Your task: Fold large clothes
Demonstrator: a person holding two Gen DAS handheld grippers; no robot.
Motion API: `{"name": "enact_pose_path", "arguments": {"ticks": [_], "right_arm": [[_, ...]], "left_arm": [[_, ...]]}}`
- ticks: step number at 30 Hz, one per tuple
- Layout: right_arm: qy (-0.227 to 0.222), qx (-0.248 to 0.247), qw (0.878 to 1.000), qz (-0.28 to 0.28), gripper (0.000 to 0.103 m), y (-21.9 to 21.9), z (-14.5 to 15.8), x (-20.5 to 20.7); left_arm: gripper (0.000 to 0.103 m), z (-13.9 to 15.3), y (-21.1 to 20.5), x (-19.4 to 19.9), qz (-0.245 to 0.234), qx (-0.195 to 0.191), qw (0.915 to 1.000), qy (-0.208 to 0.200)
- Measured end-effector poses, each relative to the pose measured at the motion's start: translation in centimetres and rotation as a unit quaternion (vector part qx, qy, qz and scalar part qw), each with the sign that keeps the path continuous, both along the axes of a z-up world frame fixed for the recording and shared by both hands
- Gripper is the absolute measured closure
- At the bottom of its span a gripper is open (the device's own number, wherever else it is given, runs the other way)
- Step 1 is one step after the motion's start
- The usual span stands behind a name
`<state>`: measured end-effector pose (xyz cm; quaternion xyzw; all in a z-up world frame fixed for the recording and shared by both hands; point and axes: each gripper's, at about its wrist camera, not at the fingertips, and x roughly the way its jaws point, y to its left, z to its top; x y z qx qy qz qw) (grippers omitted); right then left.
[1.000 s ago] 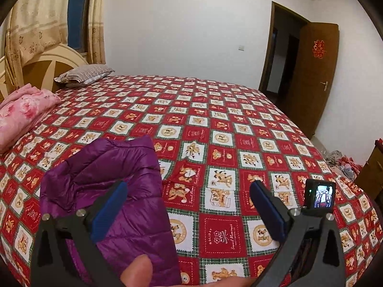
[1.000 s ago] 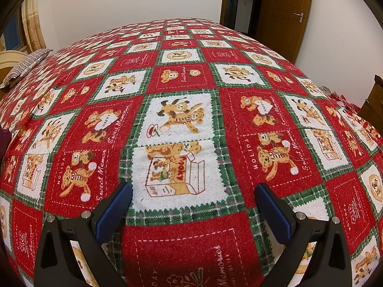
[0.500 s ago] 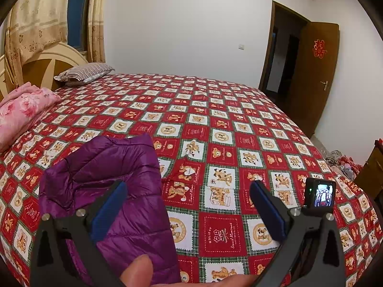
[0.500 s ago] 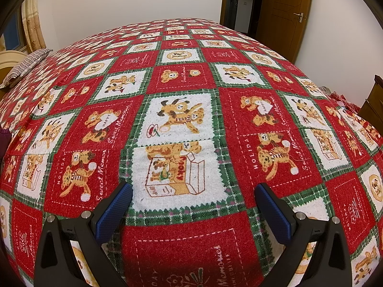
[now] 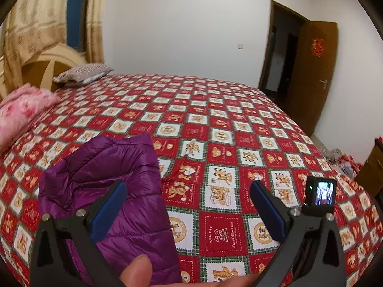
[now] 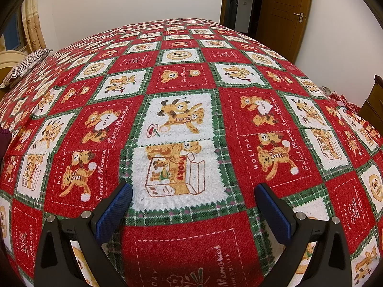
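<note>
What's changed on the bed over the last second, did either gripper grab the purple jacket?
No grab. The left gripper drew back slightly from the purple jacket, jaws open. The right gripper stayed open and motionless over the bedspread; the jacket did not move.

The purple jacket (image 5: pixel 115 186) is quilted, slick cloth with a soft sheen, while the bedspread (image 6: pixel 191 124) beneath is matt, fuzzy woven cloth, rough-napped up close. The left gripper (image 5: pixel 186 205) and right gripper (image 6: pixel 192 205) have matt black, probably plastic, arms with bright metal screws and blue pads (image 6: pixel 112 212) with a fine knurled texture. The door (image 5: pixel 311 71) is smooth, lightly glossy brown wood, and the pink blanket (image 5: pixel 19 112) looks plush.
</note>
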<state>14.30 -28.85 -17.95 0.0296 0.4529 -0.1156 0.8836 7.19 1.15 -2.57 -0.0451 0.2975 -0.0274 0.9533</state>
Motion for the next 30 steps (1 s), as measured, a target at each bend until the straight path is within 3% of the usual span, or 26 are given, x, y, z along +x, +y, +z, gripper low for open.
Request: {"name": "enact_pose_path", "arguments": {"ticks": [3, 7, 13, 18, 30], "right_arm": [[0.000, 0.000, 1.000, 0.000, 0.001, 0.0, 0.0, 0.0], [0.000, 0.000, 1.000, 0.000, 0.001, 0.0, 0.0, 0.0], [0.000, 0.000, 1.000, 0.000, 0.001, 0.1, 0.0, 0.0], [0.000, 0.000, 1.000, 0.000, 0.001, 0.0, 0.0, 0.0], [0.000, 0.000, 1.000, 0.000, 0.001, 0.1, 0.0, 0.0]], "left_arm": [[0.000, 0.1, -1.0, -0.9, -0.008, 0.030, 0.9990, -0.032], [0.000, 0.2, 0.1, -0.5, 0.019, 0.001, 0.9994, -0.027], [0.000, 0.4, 0.5, -0.8, 0.037, -0.003, 0.9987, -0.036], [0.000, 0.0, 0.5, 0.5, 0.026, -0.005, 0.9996, 0.003], [0.000, -0.1, 0.4, 0.3, 0.021, 0.004, 0.9998, 0.005]]}}
